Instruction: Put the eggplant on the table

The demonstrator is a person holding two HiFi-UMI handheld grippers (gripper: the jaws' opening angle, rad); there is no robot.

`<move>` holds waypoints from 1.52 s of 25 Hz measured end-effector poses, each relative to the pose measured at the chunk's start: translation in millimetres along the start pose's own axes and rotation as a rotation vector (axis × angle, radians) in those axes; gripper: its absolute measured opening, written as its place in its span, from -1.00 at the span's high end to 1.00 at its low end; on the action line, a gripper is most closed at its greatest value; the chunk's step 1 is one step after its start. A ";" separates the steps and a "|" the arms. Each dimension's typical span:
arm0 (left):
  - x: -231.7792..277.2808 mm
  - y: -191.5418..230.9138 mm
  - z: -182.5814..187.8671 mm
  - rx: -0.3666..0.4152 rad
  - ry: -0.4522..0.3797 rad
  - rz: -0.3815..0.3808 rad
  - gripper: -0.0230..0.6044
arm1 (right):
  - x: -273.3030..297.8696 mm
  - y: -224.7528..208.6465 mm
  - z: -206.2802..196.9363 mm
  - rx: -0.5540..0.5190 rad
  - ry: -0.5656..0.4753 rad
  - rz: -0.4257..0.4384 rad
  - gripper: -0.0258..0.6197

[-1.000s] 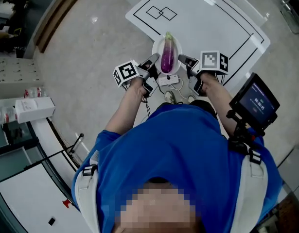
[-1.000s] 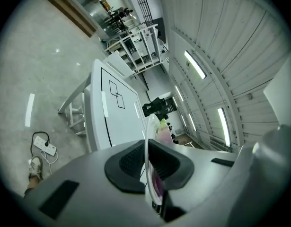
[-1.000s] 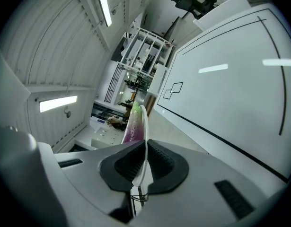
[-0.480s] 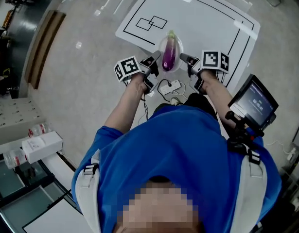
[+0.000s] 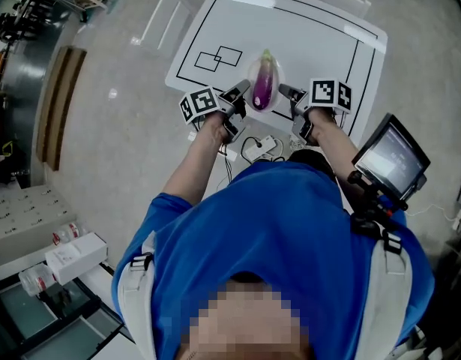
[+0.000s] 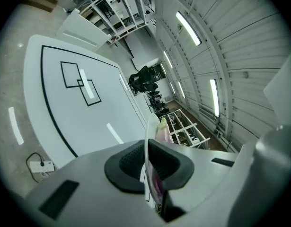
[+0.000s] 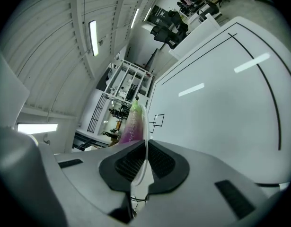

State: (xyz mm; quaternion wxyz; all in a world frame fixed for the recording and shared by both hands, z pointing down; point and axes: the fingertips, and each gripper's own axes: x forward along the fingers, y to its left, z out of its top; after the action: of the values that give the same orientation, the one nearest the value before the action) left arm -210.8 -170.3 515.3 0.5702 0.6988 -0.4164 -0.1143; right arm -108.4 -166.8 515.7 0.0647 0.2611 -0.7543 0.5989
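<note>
Eggplant [image 5: 264,82]: lies lengthwise on a white plate [image 5: 250,72], over the near edge of the table [image 5: 312,36]. Whether the plate touches the top yet, I cannot tell.

Left gripper [image 5: 237,96]: clamped on the plate's left rim. Right gripper [image 5: 285,92]: clamped on the right rim. Each jaw pair pinches the thin edge.

Step in hand, by my judgement: set the plate down on the table. Lower both sides together and level, or the eggplant may roll off.

Your forearms reach forward, roughly parallel, with the grippers facing each other across the plate.
</note>
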 end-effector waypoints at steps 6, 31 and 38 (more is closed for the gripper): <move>15.5 0.0 3.0 0.018 0.051 0.002 0.84 | -2.0 -8.0 8.3 0.017 -0.028 -0.034 0.88; 211.8 71.7 59.9 0.049 0.213 0.143 0.83 | 51.5 -150.9 152.1 0.143 -0.011 -0.141 0.88; 219.5 76.7 54.5 0.058 0.248 0.174 0.83 | 49.4 -159.3 152.9 0.154 -0.012 -0.171 0.88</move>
State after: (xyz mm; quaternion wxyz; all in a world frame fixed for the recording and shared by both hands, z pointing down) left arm -142.4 -365.2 635.3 0.6046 0.6851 -0.4049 0.0347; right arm -42.7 -349.0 632.5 0.0909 0.3321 -0.6816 0.6457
